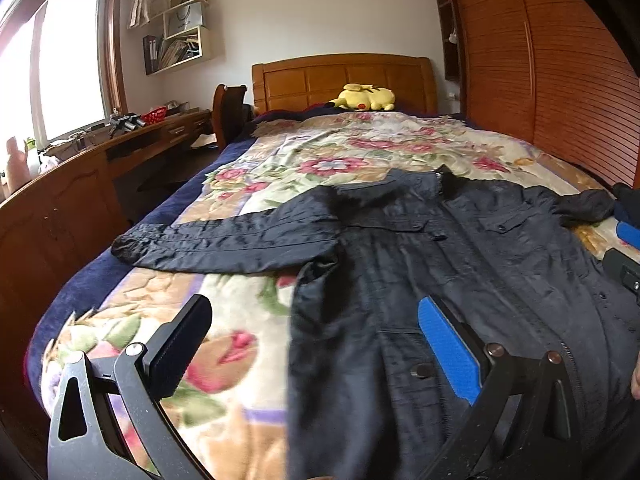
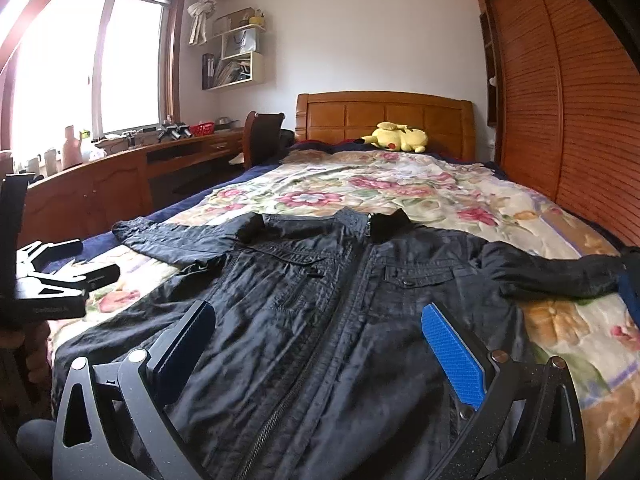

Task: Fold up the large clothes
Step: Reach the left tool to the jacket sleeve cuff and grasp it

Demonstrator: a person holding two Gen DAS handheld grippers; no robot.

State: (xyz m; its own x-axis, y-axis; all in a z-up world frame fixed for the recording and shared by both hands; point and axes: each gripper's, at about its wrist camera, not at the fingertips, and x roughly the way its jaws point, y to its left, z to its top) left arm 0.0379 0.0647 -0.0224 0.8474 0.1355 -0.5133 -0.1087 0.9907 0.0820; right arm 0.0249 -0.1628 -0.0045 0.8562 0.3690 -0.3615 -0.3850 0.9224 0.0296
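Note:
A dark zip-up jacket (image 1: 400, 280) (image 2: 320, 300) lies face up on the floral blanket (image 1: 320, 160) (image 2: 400, 192), collar toward the headboard and zip closed. One sleeve (image 1: 224, 244) stretches left and the other sleeve (image 2: 560, 272) stretches right. My left gripper (image 1: 316, 340) is open and holds nothing; it hovers over the jacket's left side edge, with its black finger (image 1: 180, 344) above the blanket and its blue finger (image 1: 448, 352) above the cloth. My right gripper (image 2: 320, 344) is open and holds nothing, low over the jacket's lower front, straddling the zip. The right wrist view also shows the left gripper (image 2: 92, 260) at the far left.
A yellow plush toy (image 1: 364, 98) (image 2: 400, 136) lies by the wooden headboard (image 2: 384, 116). A slatted wardrobe (image 2: 560, 120) runs along the bed's right side. A desk (image 2: 120, 172) and a chair (image 2: 260, 140) stand on the left under the window. A dark and blue bundle (image 1: 628, 216) sits at the right edge.

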